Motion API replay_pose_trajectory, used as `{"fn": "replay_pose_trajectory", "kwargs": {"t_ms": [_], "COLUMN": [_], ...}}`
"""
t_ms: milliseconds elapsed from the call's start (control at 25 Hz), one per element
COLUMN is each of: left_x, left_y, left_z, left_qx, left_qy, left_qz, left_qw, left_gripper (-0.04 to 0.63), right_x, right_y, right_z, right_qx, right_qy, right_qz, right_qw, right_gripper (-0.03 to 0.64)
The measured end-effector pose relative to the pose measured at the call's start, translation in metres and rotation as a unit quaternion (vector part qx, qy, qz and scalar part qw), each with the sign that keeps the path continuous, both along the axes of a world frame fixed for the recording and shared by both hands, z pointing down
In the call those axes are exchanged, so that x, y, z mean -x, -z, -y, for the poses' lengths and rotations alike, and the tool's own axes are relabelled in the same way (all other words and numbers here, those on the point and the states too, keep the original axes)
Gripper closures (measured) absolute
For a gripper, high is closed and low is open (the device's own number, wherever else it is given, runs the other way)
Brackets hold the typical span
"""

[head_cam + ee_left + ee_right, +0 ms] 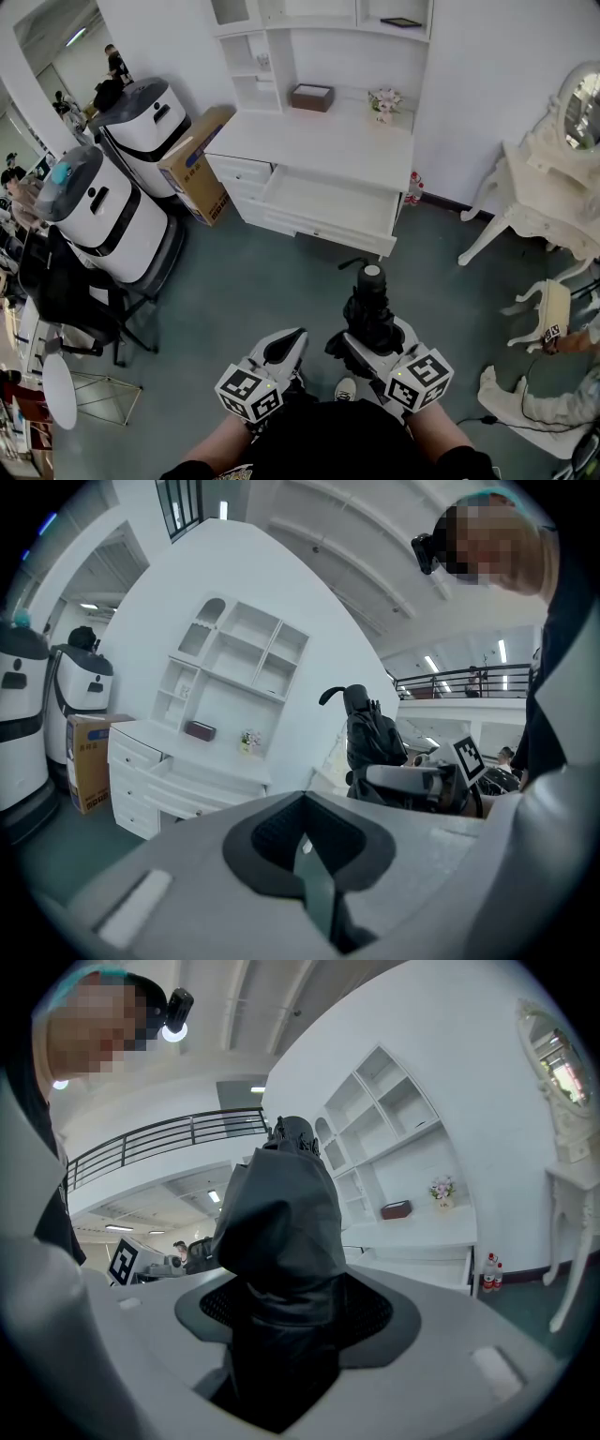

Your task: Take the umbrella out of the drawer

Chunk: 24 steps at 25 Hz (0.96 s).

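Note:
A folded black umbrella [367, 309] stands upright in my right gripper [370, 349], well in front of the white desk. In the right gripper view the umbrella [281, 1260] fills the middle, and the jaws are shut on its lower part. Its curved handle [356, 264] points toward the desk. The wide drawer [333, 211] of the white desk [319, 141] is pulled out and looks bare inside. My left gripper [281, 352] hangs beside the right one, shut with nothing in it. From the left gripper view the umbrella [370, 738] shows to the right.
Two white robot units [103, 211] and a cardboard box [197, 164] stand left of the desk. A white vanity table with mirror [553, 178] and a stool [548, 309] are at the right. A small box [312, 97] and flowers [384, 101] sit on the desk top.

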<state>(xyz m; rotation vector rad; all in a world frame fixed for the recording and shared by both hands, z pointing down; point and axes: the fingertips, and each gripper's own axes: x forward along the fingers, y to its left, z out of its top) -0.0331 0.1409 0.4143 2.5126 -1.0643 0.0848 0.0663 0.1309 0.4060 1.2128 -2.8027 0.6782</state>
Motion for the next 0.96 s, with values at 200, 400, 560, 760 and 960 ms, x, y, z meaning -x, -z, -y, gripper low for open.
{"fn": "replay_pose_trajectory", "kwargs": {"t_ms": [200, 400, 560, 760, 960], "left_x": [0.002, 0.000, -0.004, -0.009, -0.012], "left_y": [0.001, -0.002, -0.003, -0.005, -0.008], "left_z": [0.000, 0.000, 0.001, 0.005, 0.009], "left_qx": [-0.003, 0.002, 0.003, 0.006, 0.006], "left_qy": [0.002, 0.002, -0.001, -0.003, -0.005], "left_qz": [0.003, 0.004, 0.004, 0.004, 0.005], "left_qw": [1.0000, 1.0000, 1.0000, 1.0000, 1.0000], "left_gripper": [0.595, 0.595, 0.595, 0.595, 0.595], "right_x": [0.003, 0.000, -0.004, -0.009, -0.011], "right_y": [0.001, -0.001, -0.003, -0.005, -0.008], "right_z": [0.000, 0.002, 0.004, 0.008, 0.013], "right_qx": [-0.003, 0.001, 0.004, 0.006, 0.008], "right_qy": [0.002, -0.002, -0.006, -0.010, -0.012], "right_qz": [0.006, 0.008, 0.009, 0.010, 0.008], "right_qw": [1.000, 1.000, 1.000, 1.000, 1.000], "right_gripper": [0.316, 0.316, 0.316, 0.316, 0.316]}}
